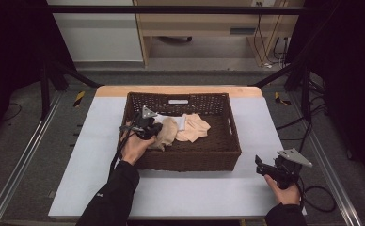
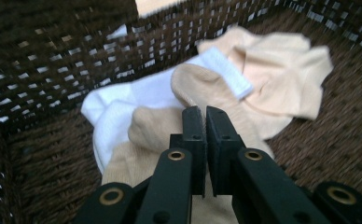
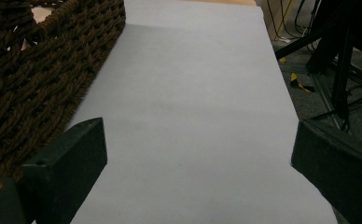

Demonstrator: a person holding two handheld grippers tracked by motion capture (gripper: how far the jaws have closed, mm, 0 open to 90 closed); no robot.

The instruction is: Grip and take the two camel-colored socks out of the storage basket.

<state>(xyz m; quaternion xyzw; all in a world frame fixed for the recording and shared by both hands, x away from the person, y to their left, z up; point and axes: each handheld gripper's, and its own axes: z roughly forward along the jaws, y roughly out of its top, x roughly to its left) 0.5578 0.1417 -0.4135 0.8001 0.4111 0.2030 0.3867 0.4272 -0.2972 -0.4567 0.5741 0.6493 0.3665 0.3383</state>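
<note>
The left gripper (image 1: 153, 128) was seen inside the brown woven basket (image 1: 185, 162), near its left wall, with the jaws brought together on a fold of the beige sock (image 2: 146, 135); in the left gripper view the two black jaws stood nearly touching, with beige cloth bunched at and under their tips. The grasp step was judged to be in hand: a sock pinched, not yet lifted.

The socks were found heaped in the left and middle of the basket floor: the beige sock under the jaws, a white sock (image 2: 123, 100) just behind it against the left wall, and a second beige sock (image 1: 194, 127) lying partly over the others towards the centre.

A straight lift was judged to be called for next, high enough for the cloth to clear the rim, since the left wall stood close beside the gripper. A snag on the weave, or the white sock being dragged along, was held possible. More open room was seen to the right half of the basket floor.

Farther right, the right gripper (image 1: 264, 165) was held over the pale table mat (image 3: 202, 116), beside the basket's front right corner, its jaws spread wide with nothing between them. Bare mat lay ahead of it up to the table's edge.
</note>
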